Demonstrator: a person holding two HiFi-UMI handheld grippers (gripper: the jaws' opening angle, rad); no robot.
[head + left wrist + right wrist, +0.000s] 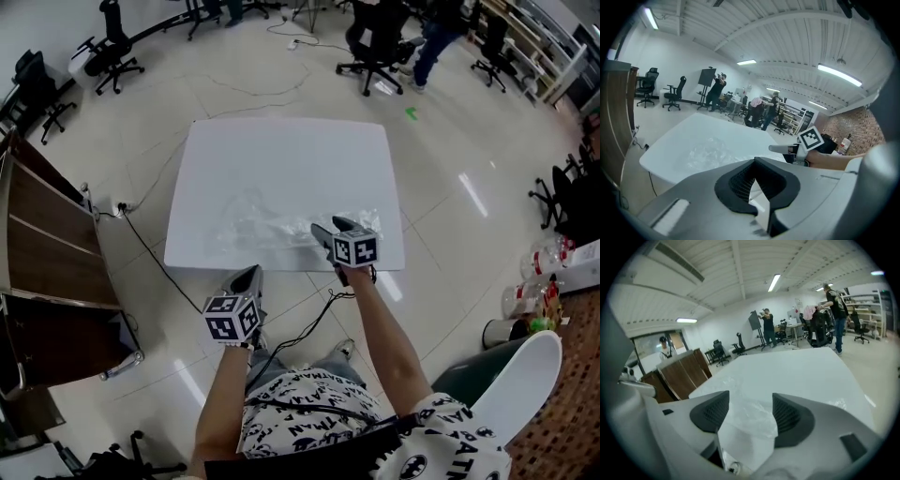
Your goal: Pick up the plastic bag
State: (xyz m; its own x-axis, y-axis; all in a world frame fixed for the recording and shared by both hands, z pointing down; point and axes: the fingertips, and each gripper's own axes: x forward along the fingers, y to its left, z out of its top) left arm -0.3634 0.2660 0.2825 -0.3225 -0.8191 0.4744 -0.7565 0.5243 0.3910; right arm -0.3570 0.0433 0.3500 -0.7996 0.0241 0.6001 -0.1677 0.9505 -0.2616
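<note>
A crumpled clear plastic bag (248, 223) lies on the white table (291, 159), close to its front edge. My right gripper (330, 228) is over the bag's right part at that edge. Its jaws stand open, and a fold of the bag (749, 420) rises between the two dark pads (710, 411). My left gripper (248, 275) hangs in front of the table, below its edge, apart from the bag. In the left gripper view its jaws (757, 182) are shut with nothing in them; the bag (708, 152) and the right gripper (780, 148) show beyond.
A brown wooden cabinet (47, 244) stands to the left of the table. A black cable (150, 253) runs over the floor by the table's left corner. Office chairs (375, 42) and people stand at the back. Bottles (525, 300) and a white chair (516, 375) are at the right.
</note>
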